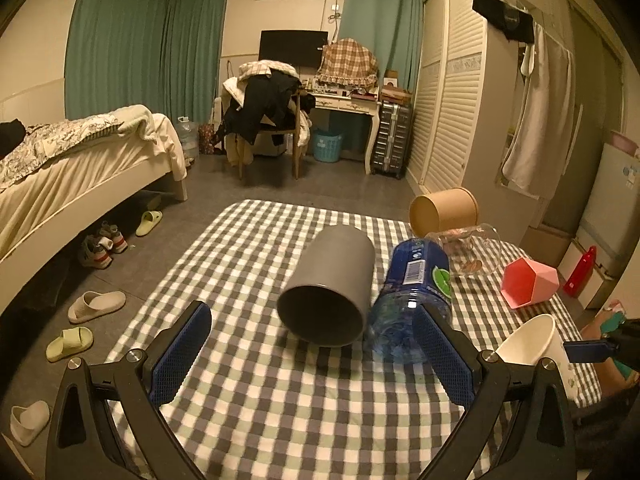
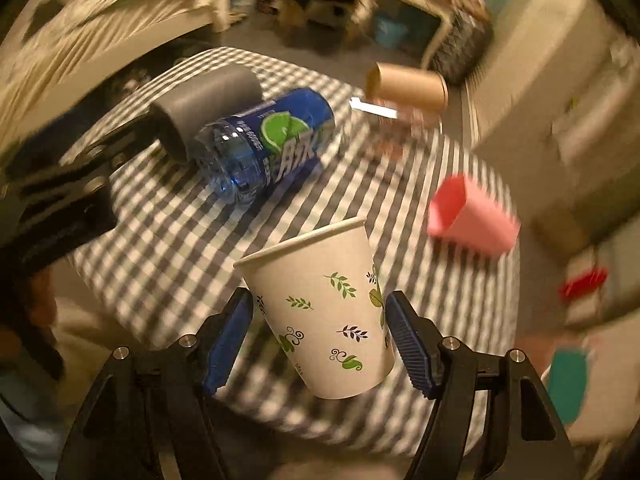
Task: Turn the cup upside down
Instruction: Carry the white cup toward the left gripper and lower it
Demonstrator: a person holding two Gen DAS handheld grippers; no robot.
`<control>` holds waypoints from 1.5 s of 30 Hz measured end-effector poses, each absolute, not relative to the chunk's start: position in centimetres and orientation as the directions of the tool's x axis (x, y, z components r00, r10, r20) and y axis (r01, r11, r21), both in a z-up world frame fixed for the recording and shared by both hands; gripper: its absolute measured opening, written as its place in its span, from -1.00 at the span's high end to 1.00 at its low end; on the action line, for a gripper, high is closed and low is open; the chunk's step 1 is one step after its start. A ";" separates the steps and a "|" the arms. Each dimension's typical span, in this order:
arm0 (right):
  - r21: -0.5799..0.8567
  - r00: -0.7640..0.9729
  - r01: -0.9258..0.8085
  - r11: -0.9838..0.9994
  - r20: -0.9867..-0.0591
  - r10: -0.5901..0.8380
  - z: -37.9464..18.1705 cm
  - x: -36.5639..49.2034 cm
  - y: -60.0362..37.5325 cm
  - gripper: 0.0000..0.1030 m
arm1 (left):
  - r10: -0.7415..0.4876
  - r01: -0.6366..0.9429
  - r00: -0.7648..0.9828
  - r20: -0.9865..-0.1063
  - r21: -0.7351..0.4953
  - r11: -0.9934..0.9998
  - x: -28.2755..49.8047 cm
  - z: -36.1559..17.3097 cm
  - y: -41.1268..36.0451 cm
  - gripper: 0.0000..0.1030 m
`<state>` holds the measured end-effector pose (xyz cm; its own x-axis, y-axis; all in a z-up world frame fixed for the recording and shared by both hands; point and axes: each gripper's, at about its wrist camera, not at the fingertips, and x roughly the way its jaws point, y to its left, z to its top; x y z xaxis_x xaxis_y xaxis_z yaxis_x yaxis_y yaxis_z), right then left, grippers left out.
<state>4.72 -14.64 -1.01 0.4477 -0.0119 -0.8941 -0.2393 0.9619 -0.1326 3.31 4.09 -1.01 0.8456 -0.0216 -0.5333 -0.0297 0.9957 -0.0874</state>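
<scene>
The paper cup (image 2: 320,312), white with green leaf prints, was held between the blue pads (image 2: 408,344) of the right gripper (image 2: 320,336), lifted above the checked tablecloth (image 2: 168,216) near its front edge. It looked light, thin-walled and easy to crush, so a gentle squeeze at mid-height across the wall, where the pads sat, seemed the sensible hold; a hard pinch would likely buckle it. Its long axis ran from the base, low and nearest the camera, up to the rim (image 2: 300,240), leaning left, with the mouth facing up and away. The view was motion-blurred.

Farther out lay a blue bottle (image 2: 264,144) touching a grey cup (image 2: 208,104), both on their sides, with a pink cup (image 2: 472,216) to the right. The left gripper (image 1: 316,356) hung wide open and empty, in front of the grey cup.
</scene>
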 end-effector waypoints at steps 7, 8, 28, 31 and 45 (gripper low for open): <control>0.023 0.470 -0.002 1.000 -0.882 0.021 -1.8 6.6 -16.8 -0.33 | -0.038 -0.016 0.847 -0.530 -0.096 0.995 2.6 -1.1 5.0 -1.00; 0.029 0.471 0.012 1.000 -0.882 0.020 -1.5 7.1 -16.9 -0.33 | -0.038 -0.015 0.848 -0.529 -0.096 0.995 2.5 -1.1 5.0 -1.00; 0.053 0.707 -0.026 0.998 -0.705 0.056 1.5 2.3 -21.1 -0.55 | -0.065 0.049 0.851 -0.522 -0.045 0.998 0.1 -2.0 0.9 -1.00; 0.012 0.767 -0.037 0.999 -0.641 0.036 2.9 0.4 -22.5 -0.60 | -0.073 0.052 0.861 -0.503 -0.057 0.997 -0.8 -1.1 -0.7 -1.00; 0.052 0.871 0.097 0.994 -0.488 -0.059 2.6 -2.1 -31.2 -0.69 | -0.113 0.091 0.880 -0.461 -0.069 0.993 -4.2 -0.6 -10.1 -1.00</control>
